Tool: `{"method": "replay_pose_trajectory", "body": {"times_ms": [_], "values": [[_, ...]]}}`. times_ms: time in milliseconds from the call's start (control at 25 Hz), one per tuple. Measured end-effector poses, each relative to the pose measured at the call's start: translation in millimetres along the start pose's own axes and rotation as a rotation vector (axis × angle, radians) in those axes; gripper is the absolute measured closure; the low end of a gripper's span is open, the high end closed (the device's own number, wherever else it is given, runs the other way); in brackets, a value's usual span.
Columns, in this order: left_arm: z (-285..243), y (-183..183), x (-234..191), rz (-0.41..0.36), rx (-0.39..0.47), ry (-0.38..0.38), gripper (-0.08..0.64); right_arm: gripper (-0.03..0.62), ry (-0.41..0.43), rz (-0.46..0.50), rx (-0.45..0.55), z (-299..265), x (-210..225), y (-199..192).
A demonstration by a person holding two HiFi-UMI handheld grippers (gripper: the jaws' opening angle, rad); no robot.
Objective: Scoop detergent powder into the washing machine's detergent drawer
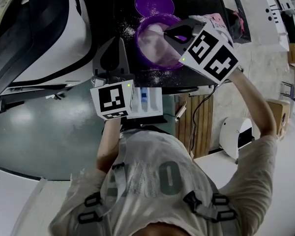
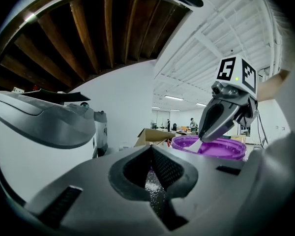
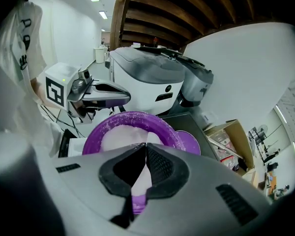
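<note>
Fingers [image 3: 163,167] of the right gripper [image 3: 146,146] pinch a white scoop [image 3: 140,181] dipped into the purple powder tub [image 3: 130,115]. Jaws of the left gripper [image 2: 150,149] meet on nothing, with spilled grains [image 2: 152,186] beyond. Only the head view shows the detergent drawer [image 1: 146,102], open just beside the left gripper's marker cube [image 1: 113,100].

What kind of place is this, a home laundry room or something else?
Probably a workshop or test lab, not a home: a washing machine beneath exposed timber beams, and an open hall with strip lights and a cardboard box behind.
</note>
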State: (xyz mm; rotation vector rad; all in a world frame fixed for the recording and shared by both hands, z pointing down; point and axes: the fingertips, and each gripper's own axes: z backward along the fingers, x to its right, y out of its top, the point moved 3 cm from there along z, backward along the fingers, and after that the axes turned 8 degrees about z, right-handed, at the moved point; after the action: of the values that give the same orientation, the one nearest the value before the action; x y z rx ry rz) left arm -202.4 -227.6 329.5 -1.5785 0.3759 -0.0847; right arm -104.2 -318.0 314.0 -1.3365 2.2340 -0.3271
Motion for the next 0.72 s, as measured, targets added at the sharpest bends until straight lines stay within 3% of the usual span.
{"method": "replay_pose_trajectory", "body": {"times_ms": [720], "values": [[8,-10,-9,0.037,-0.013,0.031,0.540,0.581,0.133,-0.061,-0.034,-6,-24,4]]}}
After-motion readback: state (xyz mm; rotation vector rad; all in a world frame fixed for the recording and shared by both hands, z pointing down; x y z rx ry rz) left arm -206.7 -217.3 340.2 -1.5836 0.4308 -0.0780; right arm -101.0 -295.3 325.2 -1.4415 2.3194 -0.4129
